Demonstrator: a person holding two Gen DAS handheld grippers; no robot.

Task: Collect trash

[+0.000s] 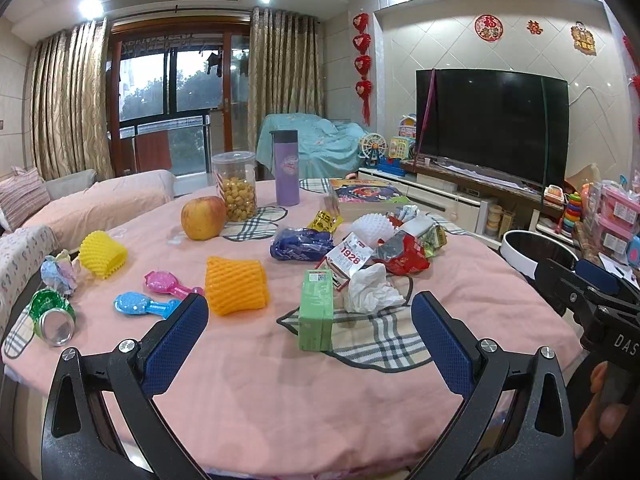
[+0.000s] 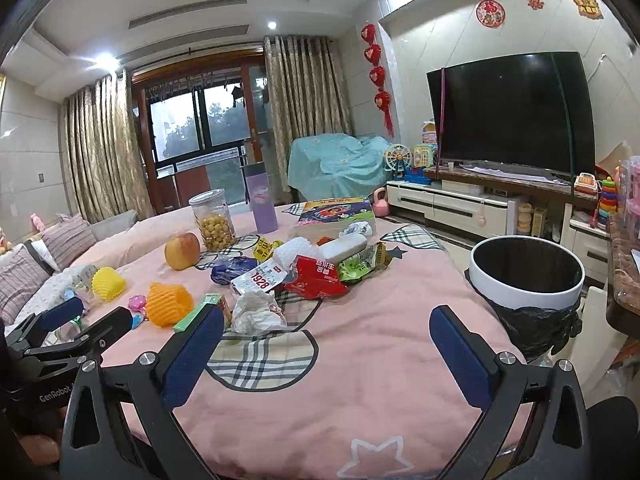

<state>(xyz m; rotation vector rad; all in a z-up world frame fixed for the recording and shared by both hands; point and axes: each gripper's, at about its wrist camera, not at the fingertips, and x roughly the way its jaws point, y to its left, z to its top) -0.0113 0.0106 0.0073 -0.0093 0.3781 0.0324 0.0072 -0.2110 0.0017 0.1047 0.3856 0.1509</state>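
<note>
Trash lies on the pink tablecloth (image 1: pixel 260 380): a green carton (image 1: pixel 316 312), a crumpled white tissue (image 1: pixel 370 290), a white "1928" wrapper (image 1: pixel 348 258), a red wrapper (image 1: pixel 402 254), a blue bag (image 1: pixel 300 244), an orange foam net (image 1: pixel 236 290), a yellow foam net (image 1: pixel 102 254) and a green can (image 1: pixel 52 314). My left gripper (image 1: pixel 310 320) is open and empty, just short of the carton. My right gripper (image 2: pixel 326 334) is open and empty above the table's front right, the tissue (image 2: pixel 256 312) at its left finger. A white-rimmed bin with a black bag (image 2: pixel 526 276) stands to the table's right.
An apple (image 1: pixel 202 218), a snack jar (image 1: pixel 236 186), a purple bottle (image 1: pixel 286 168), a book (image 1: pixel 364 194) and pink and blue toy brushes (image 1: pixel 160 292) also sit on the table. A sofa (image 1: pixel 80 208) lies left, a TV (image 1: pixel 492 128) and toy shelves right.
</note>
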